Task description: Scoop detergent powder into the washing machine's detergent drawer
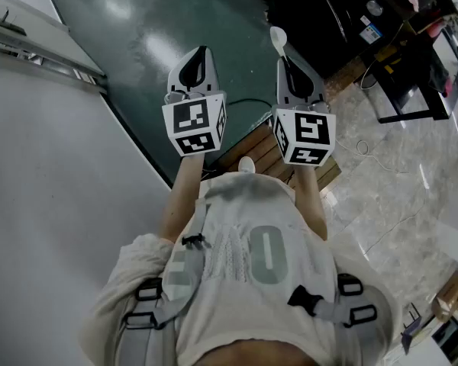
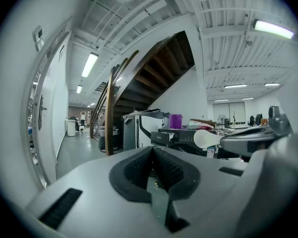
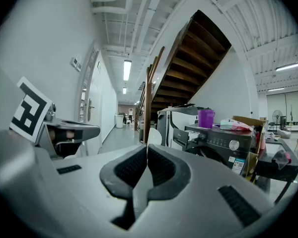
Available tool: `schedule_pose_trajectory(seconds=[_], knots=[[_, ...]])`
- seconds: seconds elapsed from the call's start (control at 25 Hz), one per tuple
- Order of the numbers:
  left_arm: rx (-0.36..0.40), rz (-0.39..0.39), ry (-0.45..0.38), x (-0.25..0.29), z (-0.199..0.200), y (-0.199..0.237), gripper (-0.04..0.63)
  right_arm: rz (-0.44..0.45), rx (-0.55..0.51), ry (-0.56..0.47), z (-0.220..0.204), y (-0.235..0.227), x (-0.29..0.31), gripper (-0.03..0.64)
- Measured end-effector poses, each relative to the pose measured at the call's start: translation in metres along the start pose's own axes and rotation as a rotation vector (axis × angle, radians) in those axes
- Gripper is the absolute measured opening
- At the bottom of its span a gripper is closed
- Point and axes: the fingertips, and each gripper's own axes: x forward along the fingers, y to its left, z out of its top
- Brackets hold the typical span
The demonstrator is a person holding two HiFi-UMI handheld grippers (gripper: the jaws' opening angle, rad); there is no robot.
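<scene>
My right gripper [image 1: 287,56] is shut on the handle of a white plastic spoon [image 1: 278,38], whose bowl sticks out past the fingertips. In the right gripper view the spoon bowl [image 3: 153,137] shows just beyond the closed jaws of that gripper [image 3: 147,150]. My left gripper [image 1: 195,58] is held level beside it, shut with nothing in it [image 2: 153,150]. From the left gripper view the spoon [image 2: 206,139] pokes out of the right gripper [image 2: 251,142]. A dark washing machine [image 3: 223,144] stands some way ahead with a purple cup [image 3: 205,118] on top.
A wooden staircase [image 3: 175,68] rises ahead, with a white appliance [image 2: 139,130] under it. A white wall with a door [image 2: 44,118] runs along the left. Green floor [image 1: 160,44] lies in front, a wooden step [image 1: 252,147] is underfoot, and dark furniture [image 1: 382,44] stands at the right.
</scene>
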Motion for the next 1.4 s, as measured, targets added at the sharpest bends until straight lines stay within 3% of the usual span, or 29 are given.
schedule_pose_trajectory(seconds=[0.24, 0.48, 0.76, 1.08, 1.4], knots=[[-0.006, 0.024, 0.014, 0.019, -0.002, 0.004, 0.021, 0.025, 0.010, 0.024, -0.009, -0.013, 0.017, 0.011], [-0.022, 0.068, 0.043, 0.024, -0.010, 0.018, 0.021, 0.056, 0.101, 0.039, -0.027, -0.016, 0.027, 0.011], [-0.007, 0.040, 0.002, 0.071, -0.002, 0.018, 0.021, 0.047, 0.095, 0.005, -0.021, -0.043, 0.066, 0.011], [-0.031, 0.018, -0.010, 0.166, 0.016, 0.050, 0.021, 0.048, 0.049, 0.003, 0.010, -0.061, 0.159, 0.011], [-0.024, -0.010, -0.028, 0.318, 0.047, 0.105, 0.021, 0.078, 0.064, -0.004, 0.052, -0.084, 0.309, 0.012]])
